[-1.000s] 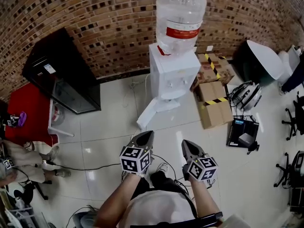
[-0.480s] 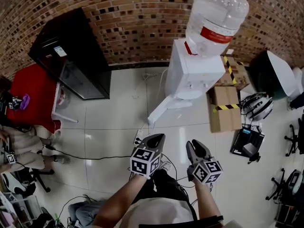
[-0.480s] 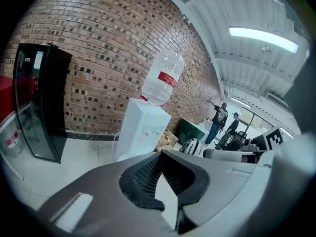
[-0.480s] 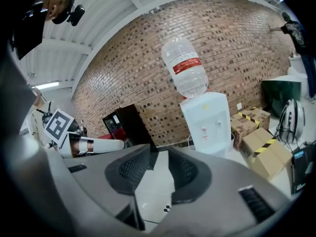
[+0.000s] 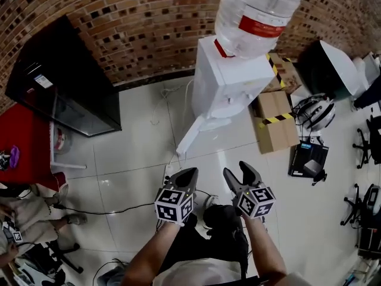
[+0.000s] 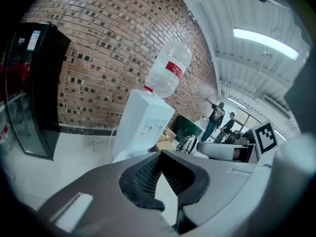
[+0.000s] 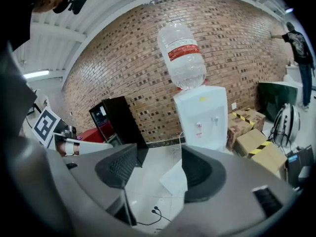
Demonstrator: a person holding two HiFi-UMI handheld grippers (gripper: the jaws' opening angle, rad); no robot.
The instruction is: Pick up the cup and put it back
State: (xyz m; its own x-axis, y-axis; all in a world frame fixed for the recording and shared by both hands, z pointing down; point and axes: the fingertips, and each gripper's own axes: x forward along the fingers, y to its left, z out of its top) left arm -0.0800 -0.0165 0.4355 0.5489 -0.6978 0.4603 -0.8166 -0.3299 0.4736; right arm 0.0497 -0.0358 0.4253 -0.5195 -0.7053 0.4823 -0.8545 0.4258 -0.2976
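No cup shows in any view. A white water dispenser (image 5: 229, 85) with a clear bottle (image 5: 259, 8) on top stands against the brick wall, ahead of both grippers. It also appears in the left gripper view as the dispenser (image 6: 145, 120) and in the right gripper view as the dispenser (image 7: 202, 115). My left gripper (image 5: 189, 173) is held low over the floor tiles, its jaws closed to a point, and the left gripper (image 6: 160, 154) has nothing in it. My right gripper (image 5: 238, 173) is beside it; the jaws of the right gripper (image 7: 158, 169) are opening with only floor between them.
A white panel (image 5: 190, 139) leans against the dispenser's foot. A black cabinet (image 5: 56, 88) and a red table (image 5: 24, 136) are at the left. Cardboard boxes (image 5: 277, 121), a helmet (image 5: 315, 112) and a black case (image 5: 306, 159) lie at the right. A cable (image 5: 113, 207) crosses the floor.
The right gripper's jaws have parted from closed. The head view has swung, so the dispenser sits nearer the middle. Both grippers stay low in front of the body.
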